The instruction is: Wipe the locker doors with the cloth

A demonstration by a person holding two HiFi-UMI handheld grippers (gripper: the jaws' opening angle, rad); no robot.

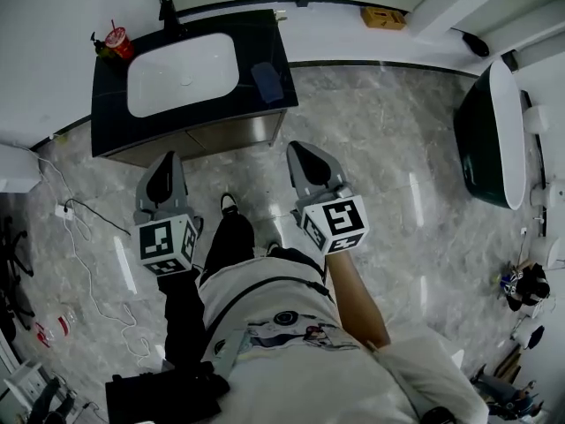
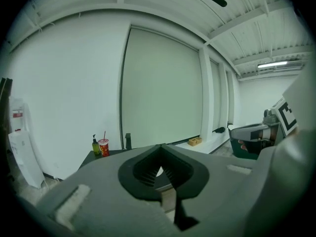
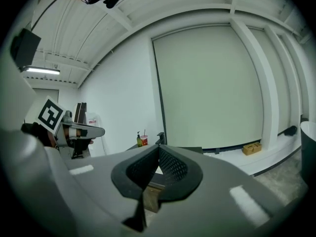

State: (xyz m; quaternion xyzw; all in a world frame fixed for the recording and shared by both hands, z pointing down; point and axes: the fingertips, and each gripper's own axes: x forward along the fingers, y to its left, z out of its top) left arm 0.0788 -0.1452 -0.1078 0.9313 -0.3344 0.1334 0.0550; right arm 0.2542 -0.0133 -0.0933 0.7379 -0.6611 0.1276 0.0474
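A grey marbled floor (image 1: 380,148) is seen across most of the head view. At upper left a dark vanity counter (image 1: 110,122) is set on it. A white basin (image 1: 181,73) is sunk in the counter, a red cup (image 1: 119,42) is stood at its left corner, and what looks like a dark blue cloth (image 1: 267,82) is laid at its right end. White cables (image 1: 88,263) are strewn over the floor at left.

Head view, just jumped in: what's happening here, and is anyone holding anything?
A person stands on the marble floor facing a dark sink cabinet, one gripper in each hand. The left gripper and right gripper both point toward it with jaws closed together and nothing between them. No cloth is held. A dark flat thing lies on its top, right of the basin; whether it is the cloth is unclear. Wiping has not started.
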